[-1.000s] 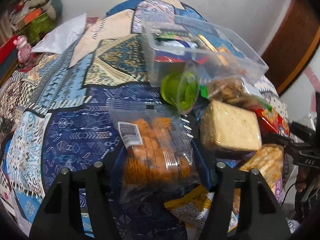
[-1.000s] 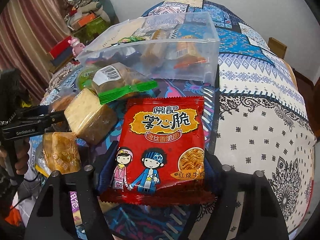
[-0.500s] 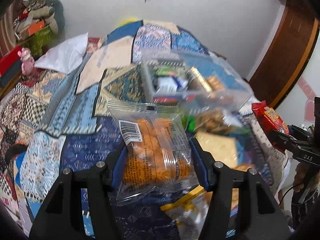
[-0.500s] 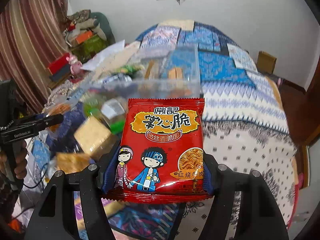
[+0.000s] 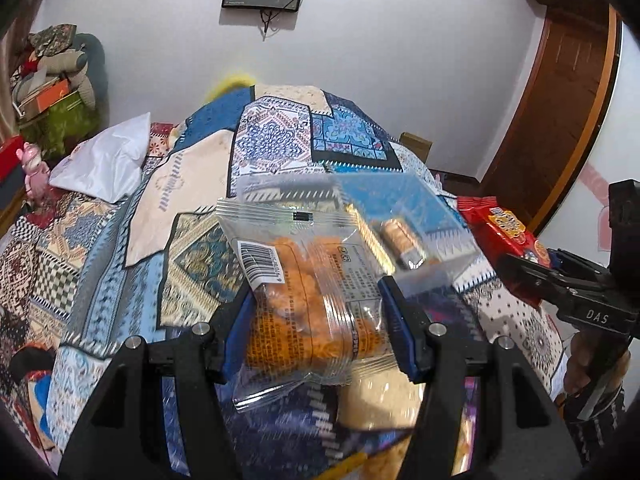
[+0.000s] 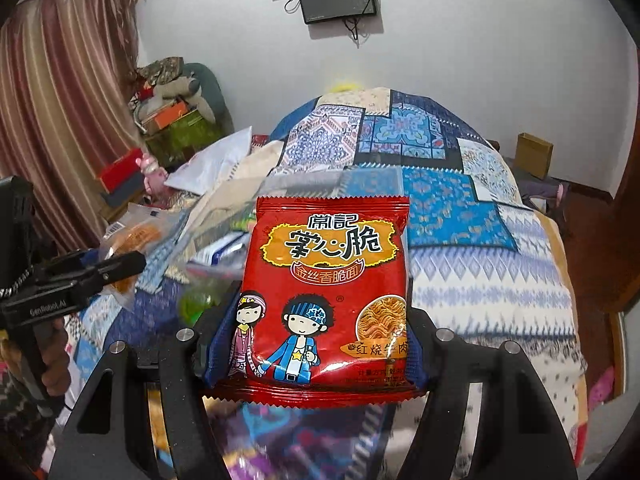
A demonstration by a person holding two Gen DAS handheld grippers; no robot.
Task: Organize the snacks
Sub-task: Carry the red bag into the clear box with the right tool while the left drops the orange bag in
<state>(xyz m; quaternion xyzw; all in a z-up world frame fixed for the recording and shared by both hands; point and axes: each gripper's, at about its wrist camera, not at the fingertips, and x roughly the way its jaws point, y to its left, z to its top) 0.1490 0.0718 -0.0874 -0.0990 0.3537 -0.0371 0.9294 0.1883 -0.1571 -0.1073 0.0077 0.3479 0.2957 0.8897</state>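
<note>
My left gripper (image 5: 316, 320) is shut on a clear packet of orange snacks (image 5: 308, 296) and holds it up above the bed. My right gripper (image 6: 316, 340) is shut on a red noodle-snack packet (image 6: 328, 280), also held up in the air. A clear plastic bin (image 5: 400, 216) with several snacks in it sits on the patchwork quilt behind both packets; it also shows blurred in the right wrist view (image 6: 320, 184). The right gripper with the red packet shows at the right edge of the left wrist view (image 5: 520, 256). The left gripper shows at the left of the right wrist view (image 6: 100, 268).
Loose snacks lie on the quilt (image 5: 100, 260) below the grippers, among them a pale cracker pack (image 5: 376, 404) and a green cup (image 6: 200, 300). A white pillow (image 5: 104, 164) lies at the back left. A wooden door (image 5: 560, 100) stands at the right.
Both grippers have lifted their packets up off the bed. The bin and loose snacks now sit lower and farther in both views.
</note>
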